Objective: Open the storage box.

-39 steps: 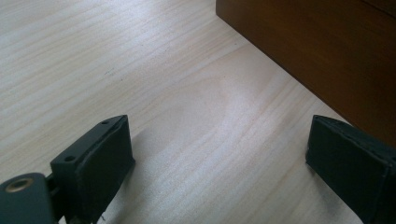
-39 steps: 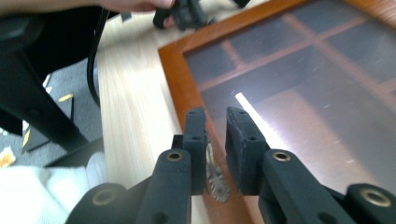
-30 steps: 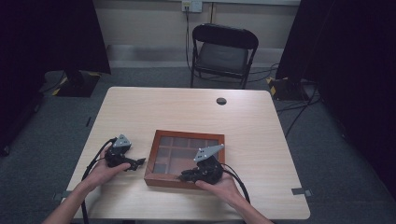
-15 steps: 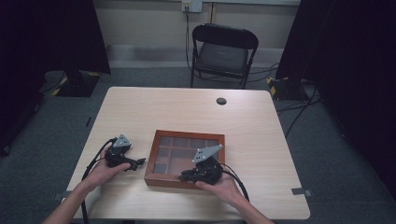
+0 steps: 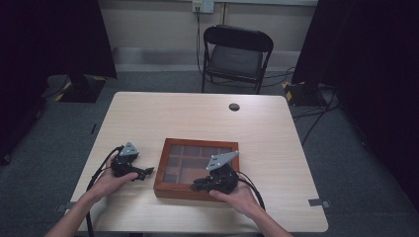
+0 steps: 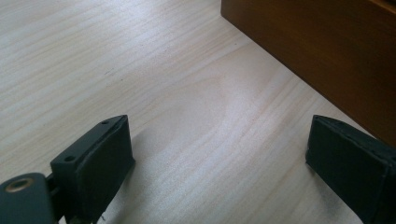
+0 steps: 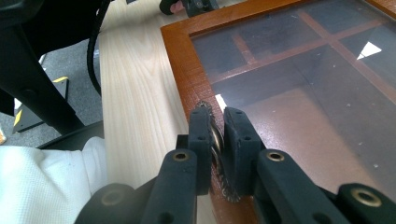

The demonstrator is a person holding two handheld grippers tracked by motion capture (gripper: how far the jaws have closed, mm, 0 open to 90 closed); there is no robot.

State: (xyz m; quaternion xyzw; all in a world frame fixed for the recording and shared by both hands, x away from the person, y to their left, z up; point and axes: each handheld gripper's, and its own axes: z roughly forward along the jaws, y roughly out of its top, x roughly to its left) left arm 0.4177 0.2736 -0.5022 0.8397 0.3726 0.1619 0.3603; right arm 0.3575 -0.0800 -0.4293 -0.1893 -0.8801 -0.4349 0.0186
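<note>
Nothing moved: my right gripper (image 7: pixel 215 135) still pinches the small metal latch (image 7: pixel 216 140) on the glass-lidded wooden box (image 5: pixel 196 190); my left gripper (image 5: pixel 146 171) gapes empty.

Nothing has changed: both hand-held grippers and the box lie as before.

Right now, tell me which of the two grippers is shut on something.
The right gripper: its jaws pinch a small metal clasp on the wooden box's front frame. The left gripper stands open over bare table.
</note>
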